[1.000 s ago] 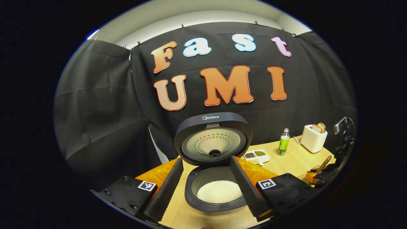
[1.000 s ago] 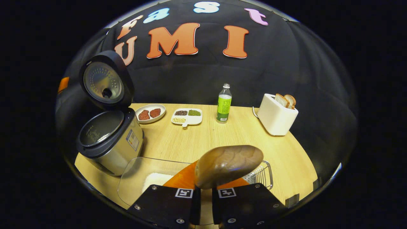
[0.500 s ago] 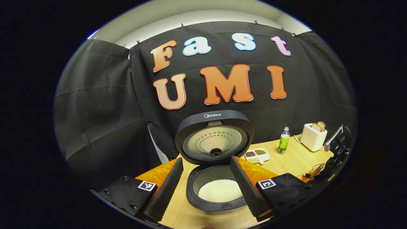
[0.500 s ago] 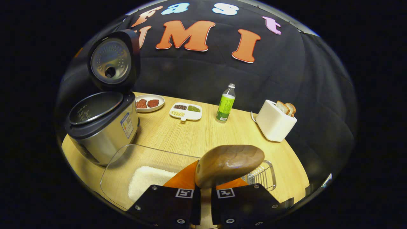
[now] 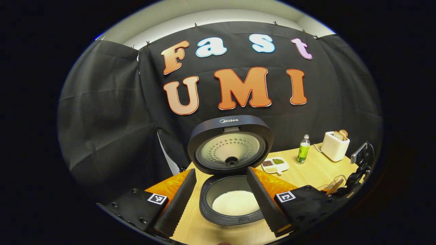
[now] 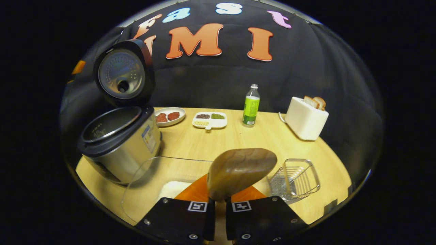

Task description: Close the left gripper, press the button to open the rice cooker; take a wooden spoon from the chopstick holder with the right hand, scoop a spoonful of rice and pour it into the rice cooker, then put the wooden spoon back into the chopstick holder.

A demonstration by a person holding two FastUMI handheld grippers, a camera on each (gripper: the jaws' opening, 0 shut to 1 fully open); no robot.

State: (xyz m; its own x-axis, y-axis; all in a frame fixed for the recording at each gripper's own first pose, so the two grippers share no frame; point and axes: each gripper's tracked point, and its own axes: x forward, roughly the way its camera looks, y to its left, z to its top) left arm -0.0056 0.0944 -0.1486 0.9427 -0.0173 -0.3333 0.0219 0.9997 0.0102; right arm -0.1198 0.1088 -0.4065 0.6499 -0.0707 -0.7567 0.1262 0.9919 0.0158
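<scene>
partly hidden, wooden spoon (image 6: 241,170) handle sits between right hand-held gripper (image 6: 217,207) fingers.

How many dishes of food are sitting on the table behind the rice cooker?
2: a round plate with reddish-brown pieces right beside the rice cooker, and a divided dish of beans and grains next to it, toward the green bottle. Others could be hidden behind the cooker.

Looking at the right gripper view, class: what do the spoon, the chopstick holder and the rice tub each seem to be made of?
Wooden spoon: wood, smooth and slightly glossy; brown grain shows on the bowl. Chopstick holder: probably metal wire, shiny, with thin bars you can see through. Rice tub: clear plastic, or possibly glass; the table shows through its walls.
</scene>
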